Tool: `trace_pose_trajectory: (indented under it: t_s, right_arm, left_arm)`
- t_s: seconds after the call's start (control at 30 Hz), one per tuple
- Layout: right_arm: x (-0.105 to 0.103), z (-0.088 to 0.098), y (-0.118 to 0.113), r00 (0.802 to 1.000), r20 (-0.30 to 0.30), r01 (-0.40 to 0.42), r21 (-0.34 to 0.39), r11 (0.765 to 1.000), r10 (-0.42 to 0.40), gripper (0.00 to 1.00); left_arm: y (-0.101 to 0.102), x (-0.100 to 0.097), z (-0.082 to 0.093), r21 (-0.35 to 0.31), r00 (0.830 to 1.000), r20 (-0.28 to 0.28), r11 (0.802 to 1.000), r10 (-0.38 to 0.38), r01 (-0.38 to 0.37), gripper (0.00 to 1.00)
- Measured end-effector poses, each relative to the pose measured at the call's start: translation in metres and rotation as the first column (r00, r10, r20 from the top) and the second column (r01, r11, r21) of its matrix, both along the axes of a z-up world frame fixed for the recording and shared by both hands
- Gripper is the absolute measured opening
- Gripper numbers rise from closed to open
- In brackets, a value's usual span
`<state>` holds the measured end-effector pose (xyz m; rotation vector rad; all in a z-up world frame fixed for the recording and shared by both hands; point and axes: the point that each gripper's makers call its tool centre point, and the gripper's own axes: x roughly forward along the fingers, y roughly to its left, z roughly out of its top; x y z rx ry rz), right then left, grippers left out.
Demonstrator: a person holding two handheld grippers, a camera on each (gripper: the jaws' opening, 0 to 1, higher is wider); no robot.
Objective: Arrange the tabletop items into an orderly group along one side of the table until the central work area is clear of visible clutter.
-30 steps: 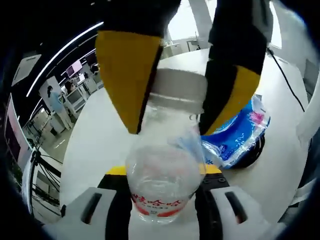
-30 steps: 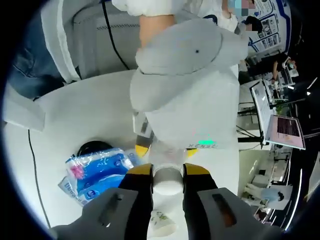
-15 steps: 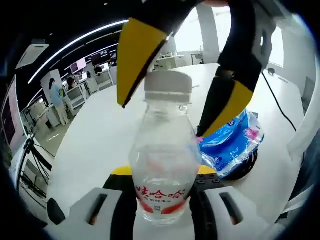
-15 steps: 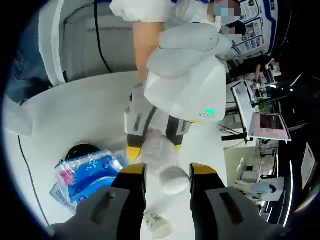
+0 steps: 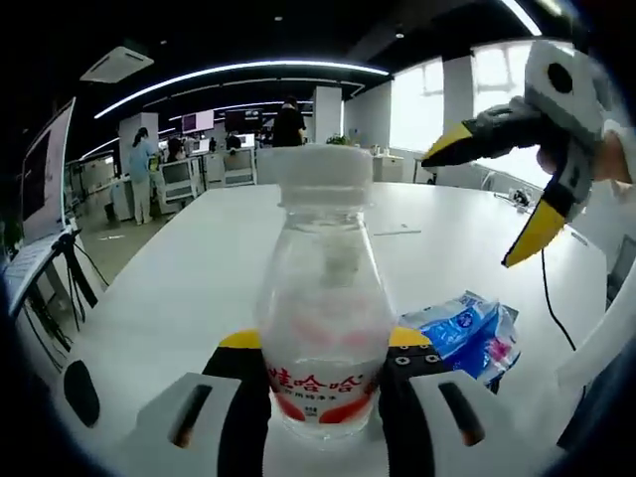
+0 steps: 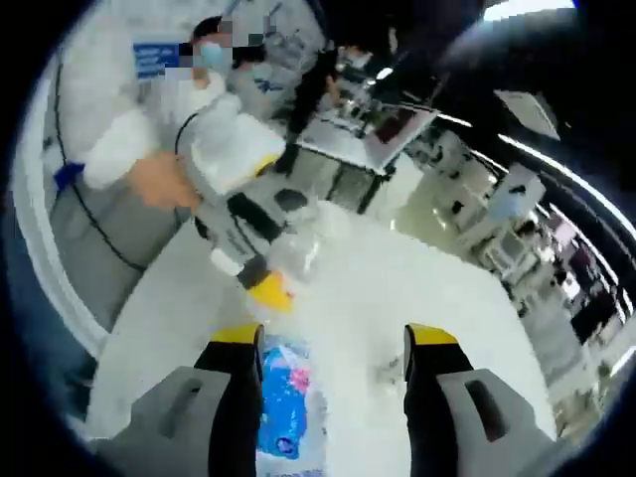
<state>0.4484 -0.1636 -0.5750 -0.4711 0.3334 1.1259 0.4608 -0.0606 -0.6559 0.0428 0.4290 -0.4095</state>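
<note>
Left gripper (image 5: 320, 343): yellow-tipped black jaws closed against both sides of a clear water bottle (image 5: 323, 318), gripped low on the body at the red-and-white label; bottle upright in the left gripper view, white cap (image 5: 320, 175) on. Same gripper and bottle seen from the right gripper view (image 6: 260, 266), held by a person's hand (image 6: 159, 181) above the near edge of the table. Right gripper (image 6: 336, 343): jaws spread wide, nothing between them; seen again at the right of the left gripper view (image 5: 507, 184), raised well above the table, jaws parted. Blue plastic packet (image 5: 464, 331) lying flat on the white table (image 5: 199, 268), just right of the bottle; in the right gripper view (image 6: 286, 397), between the open jaws, nearer the left one. Black cable (image 5: 553, 308) trailing over the table's right edge. Office desks and monitors (image 5: 184, 171) beyond.
</note>
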Motion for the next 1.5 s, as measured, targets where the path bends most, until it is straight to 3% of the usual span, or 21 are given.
trace_pose_trajectory:
  t_s: [0.07, 0.17, 0.27, 0.4, 0.53, 0.7, 0.93, 1.13, 1.23, 1.37, 1.5]
  right_arm:
    - [0.007, 0.009, -0.023, 0.990, -0.076, 0.131, 0.114, 0.985, -0.123, 0.61]
    - [0.007, 0.014, -0.053, 0.965, -0.140, 0.245, 0.176, 0.953, -0.223, 0.64]
    - [0.005, 0.017, -0.074, 0.950, -0.135, 0.307, 0.213, 0.928, -0.283, 0.68]
    - [0.000, 0.016, -0.100, 0.902, -0.234, 0.419, 0.275, 0.865, -0.363, 0.71]
    - [-0.013, 0.000, -0.129, 0.853, -0.313, 0.499, 0.252, 0.829, -0.418, 0.71]
    - [-0.033, -0.020, -0.164, 0.818, -0.337, 0.544, 0.191, 0.817, -0.467, 0.66]
    - [-0.045, -0.030, -0.211, 0.730, -0.387, 0.662, 0.195, 0.724, -0.563, 0.68]
    - [-0.037, -0.028, -0.218, 0.706, -0.392, 0.695, 0.224, 0.683, -0.589, 0.70]
    - [-0.035, -0.033, -0.219, 0.697, -0.404, 0.702, 0.215, 0.678, -0.593, 0.69]
    - [-0.037, -0.049, -0.219, 0.699, -0.383, 0.690, 0.136, 0.711, -0.604, 0.65]
    - [-0.035, -0.054, -0.215, 0.700, -0.392, 0.685, 0.131, 0.717, -0.597, 0.63]
  left_arm:
    - [0.000, 0.005, 0.004, -0.013, 1.000, 0.005, 1.000, 0.015, -0.015, 0.41]
    - [-0.003, 0.012, 0.009, -0.010, 1.000, 0.013, 1.000, 0.026, -0.026, 0.41]
    - [-0.006, 0.022, 0.012, -0.023, 0.999, 0.019, 0.999, 0.040, -0.040, 0.41]
    - [-0.012, 0.035, 0.017, -0.051, 0.998, 0.028, 0.997, 0.057, -0.056, 0.41]
    - [-0.019, 0.046, 0.018, -0.042, 0.998, 0.032, 0.998, 0.054, -0.052, 0.41]
    - [-0.025, 0.060, 0.016, -0.067, 0.997, 0.021, 0.995, 0.069, -0.068, 0.41]
    - [-0.025, 0.082, 0.017, -0.100, 0.995, 0.019, 0.990, 0.102, -0.100, 0.41]
    - [-0.025, 0.110, 0.020, -0.088, 0.994, 0.039, 0.992, 0.098, -0.094, 0.41]
    - [-0.024, 0.125, 0.021, -0.150, 0.990, 0.031, 0.980, 0.135, -0.129, 0.41]
    - [-0.028, 0.143, 0.019, -0.142, 0.991, 0.038, 0.982, 0.129, -0.122, 0.41]
    - [-0.029, 0.158, 0.013, -0.171, 0.989, 0.029, 0.975, 0.147, -0.140, 0.41]
